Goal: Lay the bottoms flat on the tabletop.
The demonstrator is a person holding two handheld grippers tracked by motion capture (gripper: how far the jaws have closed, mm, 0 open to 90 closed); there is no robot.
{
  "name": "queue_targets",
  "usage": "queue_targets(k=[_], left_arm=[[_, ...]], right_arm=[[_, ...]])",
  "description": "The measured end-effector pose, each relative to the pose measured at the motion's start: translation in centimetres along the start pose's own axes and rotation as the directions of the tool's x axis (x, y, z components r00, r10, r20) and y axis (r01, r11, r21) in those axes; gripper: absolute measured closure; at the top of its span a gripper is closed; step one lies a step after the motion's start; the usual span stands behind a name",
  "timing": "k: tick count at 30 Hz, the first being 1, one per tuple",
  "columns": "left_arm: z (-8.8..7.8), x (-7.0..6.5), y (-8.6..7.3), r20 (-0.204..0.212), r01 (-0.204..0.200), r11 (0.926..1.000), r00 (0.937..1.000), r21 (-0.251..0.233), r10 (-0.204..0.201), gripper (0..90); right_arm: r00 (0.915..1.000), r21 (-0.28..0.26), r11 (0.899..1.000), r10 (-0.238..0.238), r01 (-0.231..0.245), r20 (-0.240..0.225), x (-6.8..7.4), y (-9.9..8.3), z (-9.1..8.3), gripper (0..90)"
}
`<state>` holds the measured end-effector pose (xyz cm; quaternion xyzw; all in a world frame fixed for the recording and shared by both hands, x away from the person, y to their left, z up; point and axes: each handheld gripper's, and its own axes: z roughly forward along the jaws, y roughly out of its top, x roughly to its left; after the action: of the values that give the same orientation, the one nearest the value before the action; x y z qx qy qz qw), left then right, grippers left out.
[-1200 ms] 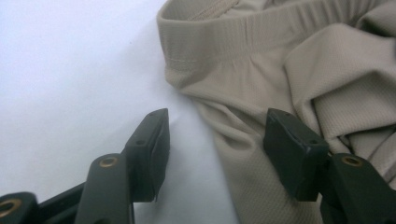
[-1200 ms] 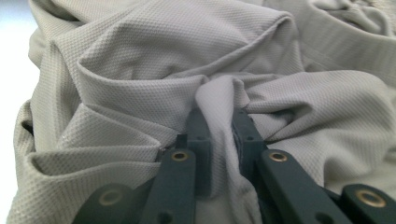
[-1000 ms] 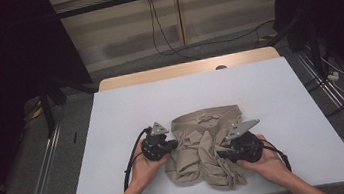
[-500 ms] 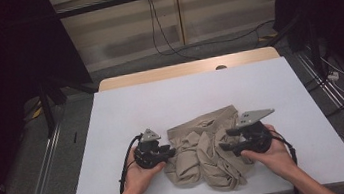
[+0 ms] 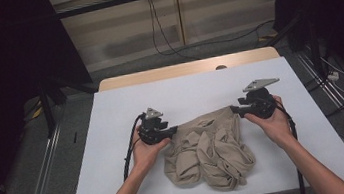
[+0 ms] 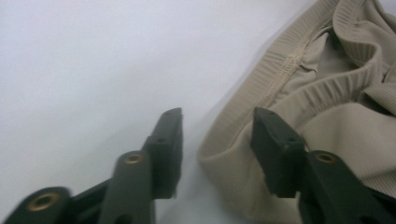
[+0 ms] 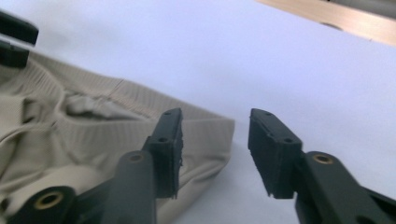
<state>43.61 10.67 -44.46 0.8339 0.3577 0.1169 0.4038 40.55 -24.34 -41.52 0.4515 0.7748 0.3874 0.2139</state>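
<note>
In the high view, a crumpled beige garment with a ribbed waistband is seen lying on the white table, toward the near edge and about midway across it. The left claw is held at the garment's left upper corner, and the right claw at its right upper corner; each is carried in a hand reaching in from the near side. A black cable is seen trailing from each claw back along the forearm.

In the left gripper view, the left claw is shown partly open, its jaws having just been opening. A folded edge of the garment, with the ribbed band and a seam, lies at the gap and runs under the right-hand jaw; it is not pinched by the pads. Bare table is seen to the left of the garment.

In the right gripper view, the right claw is likewise shown partly open, its jaws having just been closing. The garment's corner lies behind the left-hand jaw and ends at the gap, so nothing is gripped. The tips of the other claw are seen at the far end of the waistband. Beyond the garment, the white table stretches to a wooden strip.
</note>
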Motion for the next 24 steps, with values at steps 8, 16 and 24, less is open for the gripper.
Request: queue_targets(k=[8, 16, 24], left_arm=[[-1.7, 0.5, -1.0, 0.005, 0.017, 0.9995, 0.9998, -0.025, -0.017, 48.8], [-0.4, 0.7, -1.4, 0.017, 0.063, 0.9974, 0.9978, 0.034, -0.064, 71.1], [-0.8, 1.4, 0.6, 0.011, 0.093, 0.9938, 0.9956, -0.060, -0.093, 85.3]], right_arm=[[0.9972, 0.035, 0.997, 0.074, -0.074, 0.001, -2.1, -1.4, 3.1, 64.6], [0.9933, 0.085, 0.992, 0.096, -0.090, -0.064, -2.1, -1.8, 4.7, 76.4], [0.9957, 0.002, 0.996, 0.092, -0.092, -0.005, -2.5, -1.2, 3.5, 82.8]])
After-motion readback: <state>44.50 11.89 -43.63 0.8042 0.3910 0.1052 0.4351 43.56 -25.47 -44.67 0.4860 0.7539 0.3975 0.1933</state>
